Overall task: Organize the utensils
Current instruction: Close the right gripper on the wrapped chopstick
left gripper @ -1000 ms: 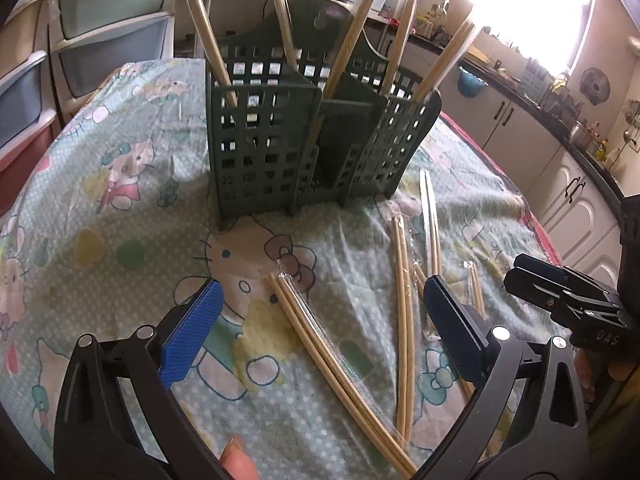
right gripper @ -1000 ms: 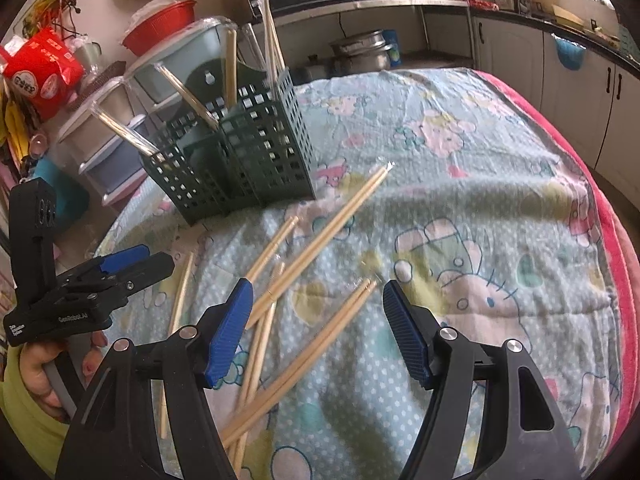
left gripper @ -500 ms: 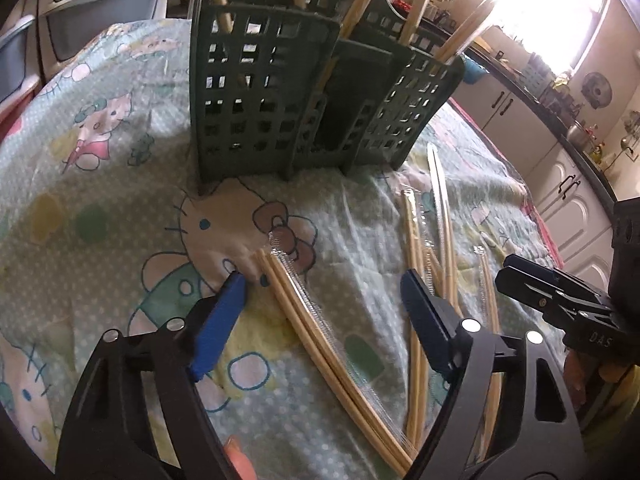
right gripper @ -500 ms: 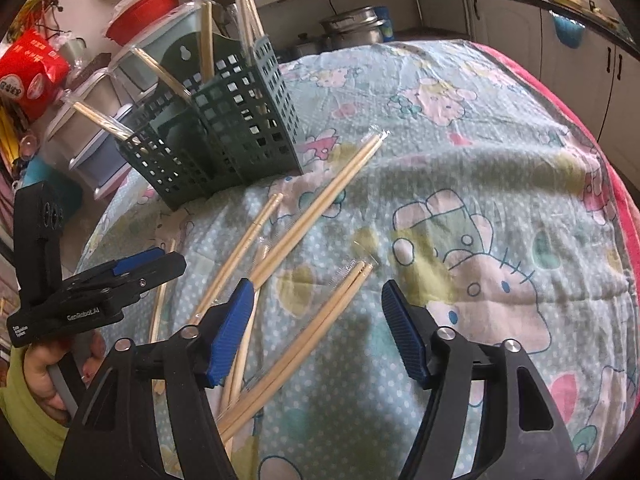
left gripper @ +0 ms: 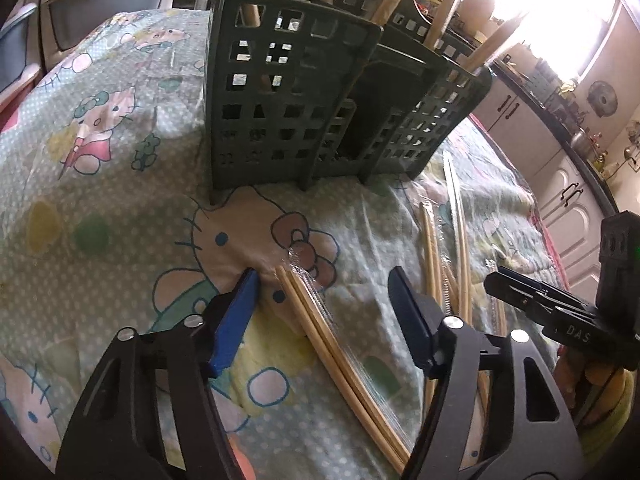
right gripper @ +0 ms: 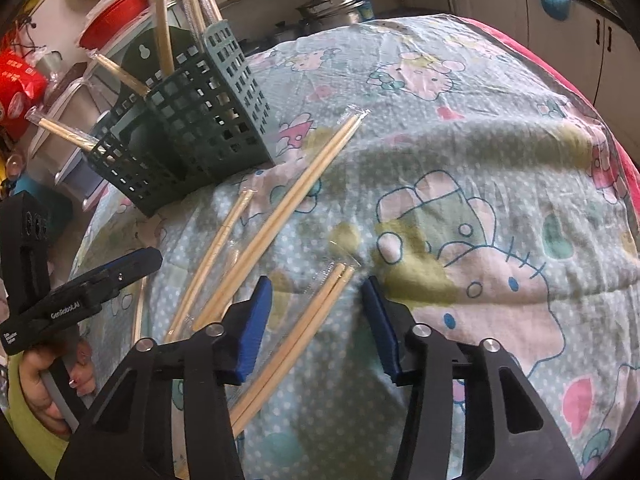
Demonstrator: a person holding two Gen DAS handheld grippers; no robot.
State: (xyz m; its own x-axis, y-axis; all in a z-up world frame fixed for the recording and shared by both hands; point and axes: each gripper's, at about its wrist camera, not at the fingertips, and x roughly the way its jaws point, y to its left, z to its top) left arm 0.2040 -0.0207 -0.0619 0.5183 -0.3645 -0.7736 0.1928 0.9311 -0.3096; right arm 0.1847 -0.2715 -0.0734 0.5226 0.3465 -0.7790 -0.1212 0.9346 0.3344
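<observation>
A dark green slotted utensil caddy (left gripper: 320, 104) stands on the patterned tablecloth with several wrapped chopstick pairs upright in it; it also shows in the right wrist view (right gripper: 192, 136). My left gripper (left gripper: 324, 304) is open, low over the cloth, its jaws on either side of a wrapped chopstick pair (left gripper: 340, 356). My right gripper (right gripper: 316, 312) is open, straddling another wrapped chopstick pair (right gripper: 304, 332). More pairs lie loose between the grippers (right gripper: 288, 204) and by the caddy (left gripper: 456, 236).
The Hello Kitty tablecloth (right gripper: 480, 160) covers a round table with its edge at the right. Plastic drawers (left gripper: 80, 12) stand behind the table on the left. Kitchen cabinets (left gripper: 560, 184) line the far right. A red lidded container (right gripper: 116, 24) sits beyond the caddy.
Both grippers have moved forward and down toward the cloth. Each now has a chopstick pair between its open jaws, and the jaws have narrowed a little.
</observation>
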